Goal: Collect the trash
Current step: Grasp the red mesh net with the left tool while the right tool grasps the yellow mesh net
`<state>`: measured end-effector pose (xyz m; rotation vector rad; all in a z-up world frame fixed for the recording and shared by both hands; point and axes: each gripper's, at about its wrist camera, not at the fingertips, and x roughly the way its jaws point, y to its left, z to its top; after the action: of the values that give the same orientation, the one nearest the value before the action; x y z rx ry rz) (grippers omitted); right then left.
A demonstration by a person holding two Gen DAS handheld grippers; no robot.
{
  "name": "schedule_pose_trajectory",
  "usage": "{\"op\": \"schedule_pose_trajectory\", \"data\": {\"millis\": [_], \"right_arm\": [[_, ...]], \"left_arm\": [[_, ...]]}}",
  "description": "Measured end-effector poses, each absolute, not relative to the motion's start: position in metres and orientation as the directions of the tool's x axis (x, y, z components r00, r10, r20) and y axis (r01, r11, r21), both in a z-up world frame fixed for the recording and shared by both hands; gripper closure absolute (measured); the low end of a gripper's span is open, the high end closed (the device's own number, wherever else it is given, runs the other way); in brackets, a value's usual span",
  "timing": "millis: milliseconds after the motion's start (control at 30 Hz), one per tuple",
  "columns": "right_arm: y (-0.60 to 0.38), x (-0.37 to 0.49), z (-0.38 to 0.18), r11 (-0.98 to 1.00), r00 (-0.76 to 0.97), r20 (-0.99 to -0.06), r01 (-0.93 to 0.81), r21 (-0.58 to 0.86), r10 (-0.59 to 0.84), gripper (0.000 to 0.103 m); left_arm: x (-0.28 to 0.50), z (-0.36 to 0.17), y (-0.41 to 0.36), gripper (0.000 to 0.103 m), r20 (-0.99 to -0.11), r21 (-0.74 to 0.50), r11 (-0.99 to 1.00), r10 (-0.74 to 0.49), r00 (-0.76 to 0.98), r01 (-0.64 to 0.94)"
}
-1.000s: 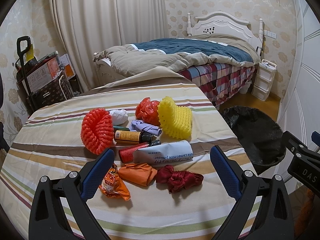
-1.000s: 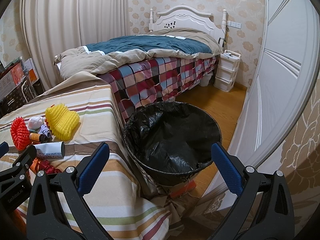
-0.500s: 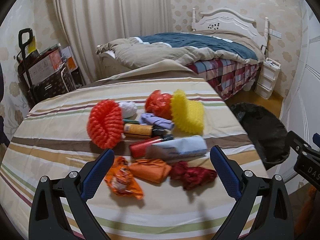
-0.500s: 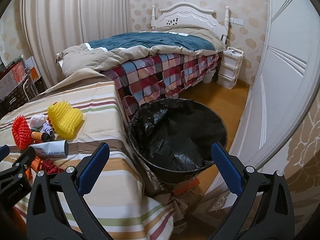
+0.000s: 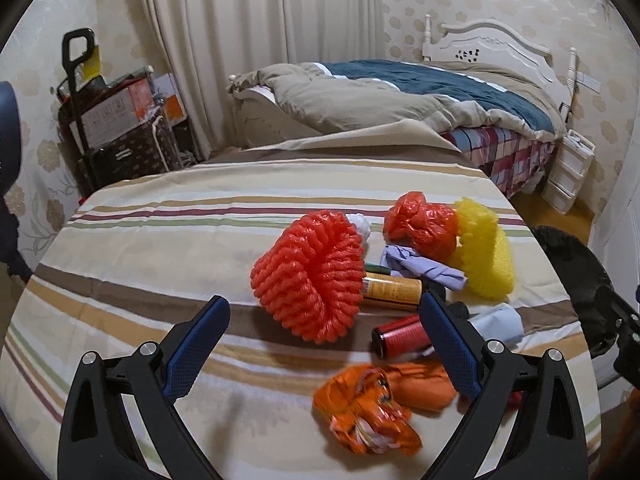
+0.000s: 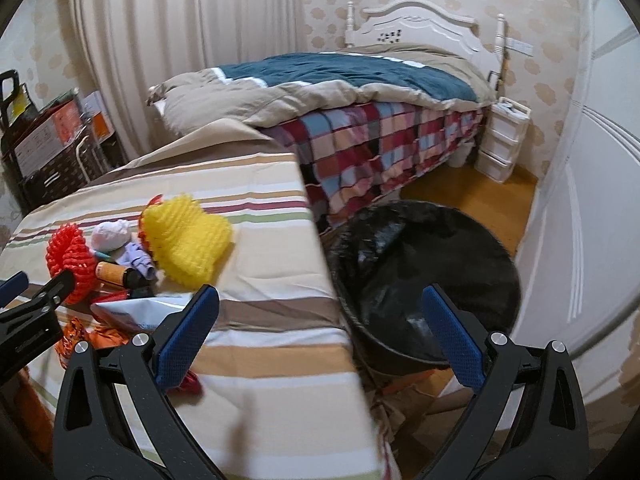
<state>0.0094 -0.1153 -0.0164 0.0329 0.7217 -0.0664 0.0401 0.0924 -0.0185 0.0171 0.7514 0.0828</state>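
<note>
Left gripper (image 5: pixel 322 322) hangs wide and empty over the red foam net (image 5: pixel 310 276); right gripper (image 6: pixel 318 310) (slightly blurred) seems equally wide beside the bin (image 6: pixel 424 280).

No lettering reads clearly. The yellow-labelled bottle (image 5: pixel 392 289) carries small print too blurred to make out, and the markings on the cardboard box (image 5: pixel 107 118) by the wall are illegible too.

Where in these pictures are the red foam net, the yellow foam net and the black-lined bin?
red foam net (image 5: pixel 310 276): left wrist view, on its ribbed middle.
yellow foam net (image 6: pixel 186 238): right wrist view, on its upper face.
black-lined bin (image 6: pixel 424 276): right wrist view, on the bag lining its inside.
</note>
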Motion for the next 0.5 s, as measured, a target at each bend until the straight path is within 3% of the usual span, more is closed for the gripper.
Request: {"op": "schedule_pose_trajectory", "data": {"millis": [233, 267, 367, 500], "right_arm": [[-0.091, 0.028, -0.019, 0.999, 0.732, -0.681, 0.032, 0.000, -0.024, 0.005], [-0.088, 0.030, -0.020, 1.000, 0.730, -0.683, 0.026, -0.001, -0.020, 0.005], [-0.081, 0.036, -0.020, 1.000, 0.725, -0.688, 0.011, -0.003, -0.010, 0.005], [-0.070, 0.045, -0.020, 1.000, 0.717, -0.697, -0.017, -0.001, 0.011, 0.005]], "left_arm": [[0.059, -0.033, 0.102, 0.008, -0.714, 0.063, 0.997, 0.069, 0.696, -0.034], [0.061, -0.034, 0.107, 0.012, -0.720, 0.051, 0.998, 0.063, 0.691, -0.039], [0.066, -0.037, 0.113, 0.033, -0.734, 0.039, 0.999, 0.050, 0.677, -0.031], [0.067, -0.039, 0.118, 0.046, -0.742, 0.026, 1.000, 0.018, 0.670, 0.002]]}}
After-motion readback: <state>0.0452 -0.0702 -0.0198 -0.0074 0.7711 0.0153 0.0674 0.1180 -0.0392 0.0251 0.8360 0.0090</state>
